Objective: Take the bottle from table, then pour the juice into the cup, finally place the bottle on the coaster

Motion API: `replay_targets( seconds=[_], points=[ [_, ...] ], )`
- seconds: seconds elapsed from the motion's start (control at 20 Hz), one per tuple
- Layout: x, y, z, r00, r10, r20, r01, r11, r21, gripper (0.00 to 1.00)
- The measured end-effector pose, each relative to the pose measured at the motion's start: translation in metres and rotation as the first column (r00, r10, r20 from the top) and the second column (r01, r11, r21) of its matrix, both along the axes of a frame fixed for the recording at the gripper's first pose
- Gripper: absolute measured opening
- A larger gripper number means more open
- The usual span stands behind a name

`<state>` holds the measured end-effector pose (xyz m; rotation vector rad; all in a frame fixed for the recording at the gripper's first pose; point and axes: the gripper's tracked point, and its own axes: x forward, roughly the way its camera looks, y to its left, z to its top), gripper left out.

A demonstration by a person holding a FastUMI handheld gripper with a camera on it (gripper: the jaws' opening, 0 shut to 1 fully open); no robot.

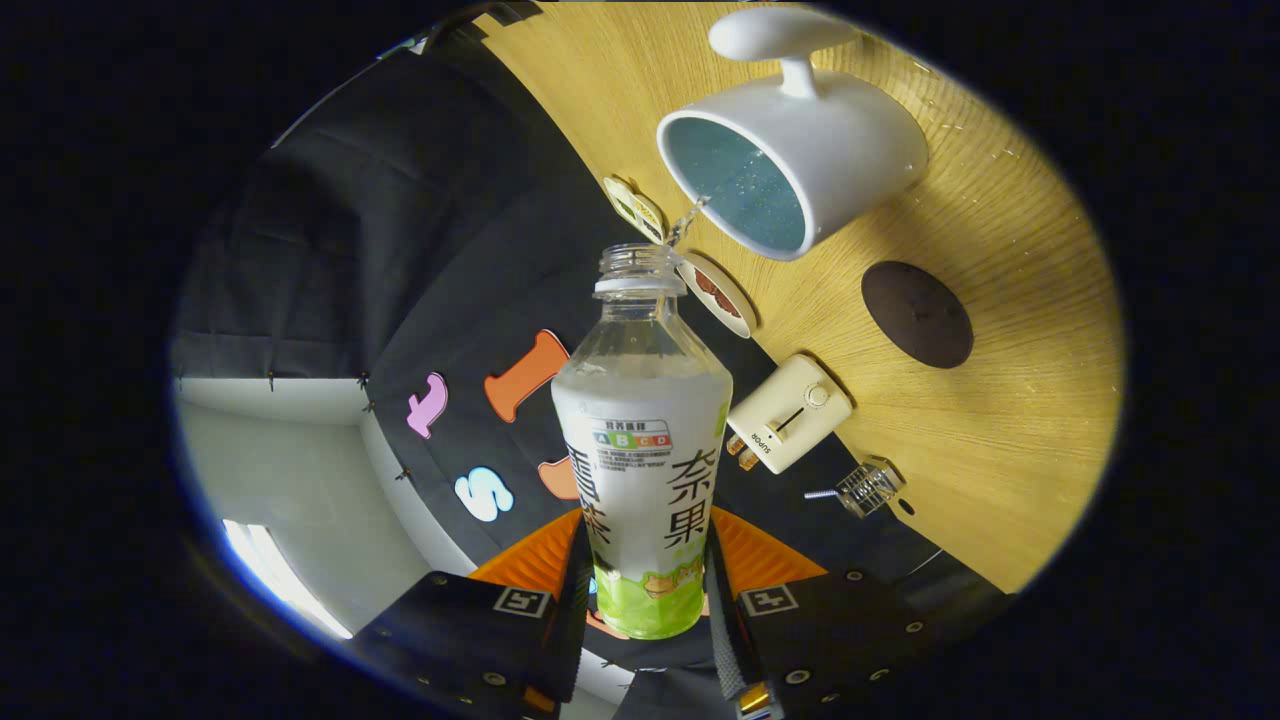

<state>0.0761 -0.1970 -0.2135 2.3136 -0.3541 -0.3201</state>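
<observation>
1. The gripper [648,600] is rolled hard to one side, so the tabletop stands as a slanted wall on one flank of its view instead of lying level below it.
2. Its two fingers are drawn in close with only a narrow gap between them, and both press on the lower body of the bottle [645,470], one on each side.
3. Each finger [520,625] is a black block carrying a small square marker on its upper face, with an orange ribbed part behind it.
4. The bottle points straight ahead along the fingers, its open neck well beyond the fingertips.
</observation>
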Motion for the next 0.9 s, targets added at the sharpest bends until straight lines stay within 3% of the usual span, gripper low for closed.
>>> replay_targets(
  seconds=[0.35,0.5,0.7,0.8,0.9],
  points=[
    [0.003,0.012,-0.012,0.997,0.054,-0.059,-0.059,0.995,-0.082,0.54],
    [0.006,0.029,-0.042,0.97,0.13,-0.205,-0.173,0.962,-0.209,0.54],
    [-0.008,0.037,-0.074,0.918,0.159,-0.363,-0.309,0.862,-0.403,0.54],
    [-0.016,0.036,-0.082,0.894,0.146,-0.423,-0.36,0.795,-0.488,0.54],
    [-0.012,0.029,-0.075,0.874,0.121,-0.47,-0.408,0.706,-0.579,0.54]
  ],
)
